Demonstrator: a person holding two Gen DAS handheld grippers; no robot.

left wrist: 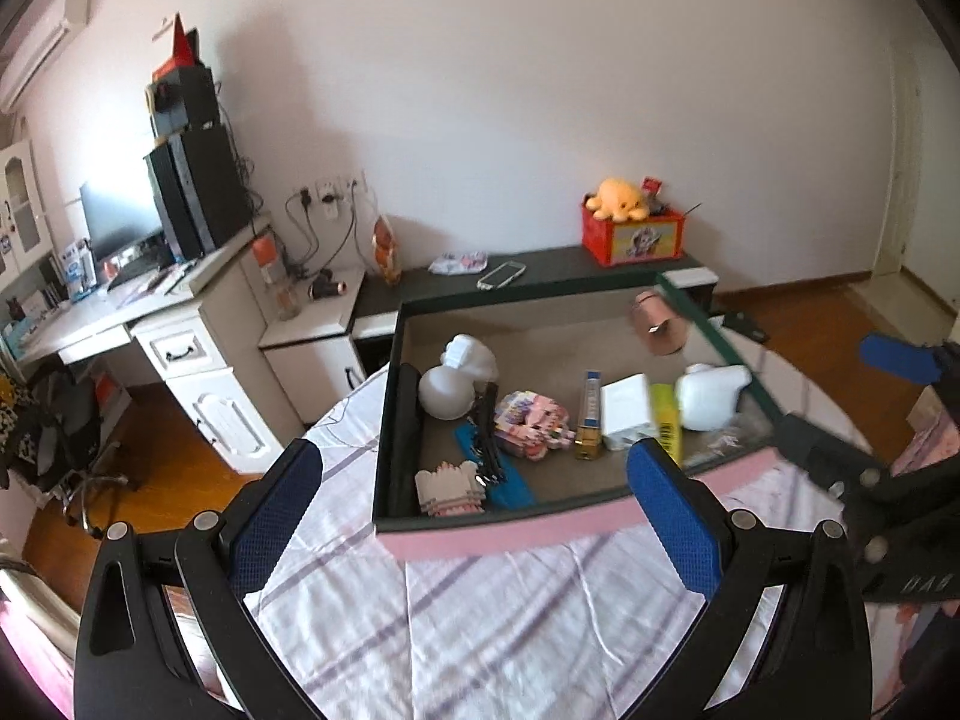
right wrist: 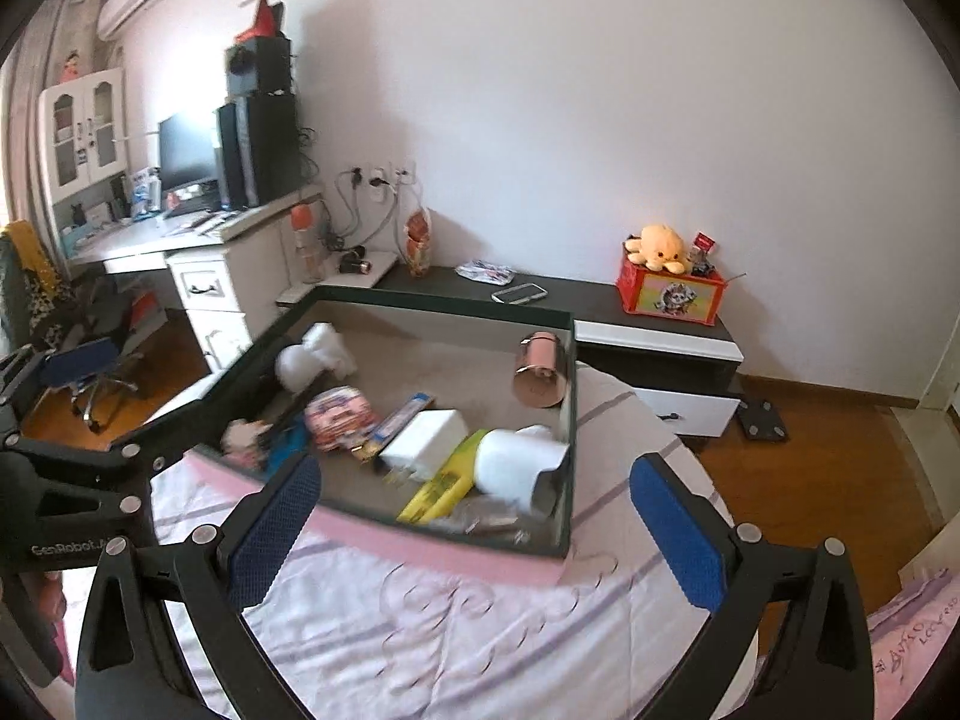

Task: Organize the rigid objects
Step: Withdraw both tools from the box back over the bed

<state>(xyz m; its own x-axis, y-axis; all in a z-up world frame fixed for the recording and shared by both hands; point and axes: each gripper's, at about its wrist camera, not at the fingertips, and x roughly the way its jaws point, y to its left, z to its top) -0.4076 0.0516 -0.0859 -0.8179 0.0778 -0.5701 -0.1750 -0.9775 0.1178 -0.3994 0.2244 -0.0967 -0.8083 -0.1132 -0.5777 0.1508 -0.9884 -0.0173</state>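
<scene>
While both claws hang above the bed, neither has hold of anything: left gripper point(left wrist: 474, 498) jaws spread wide, nothing between the blue pads; right gripper point(right wrist: 474, 516) the same, wide apart and bare.

Just ahead of both sits the shallow dark box point(right wrist: 420, 300), pink strip along its near edge, resting on the striped bedsheet point(left wrist: 480, 630). That's where the rigid items are.

- Straight ahead of the left claw: pink block piece point(left wrist: 447, 486), blue flat item point(left wrist: 504, 480), pink brick model point(left wrist: 531, 423).
- Ahead of the right claw: white box point(right wrist: 426, 435), yellow pack point(right wrist: 441, 489), white bottle on its side point(right wrist: 516, 462), touching each other, jumbled along the near side.
- Further in: copper can point(right wrist: 540, 369) alone at the far right wall; white bulb-shaped thing point(left wrist: 453, 378) at far left. What it is, can't tell — blurred.

Read: items lie loose and unsorted, so sorting has barely started. Wide jaws suit an approach, probably to the near cluster.

Beyond the box: low cabinet with phone point(left wrist: 501, 275) and red toy box point(left wrist: 633, 234).
</scene>
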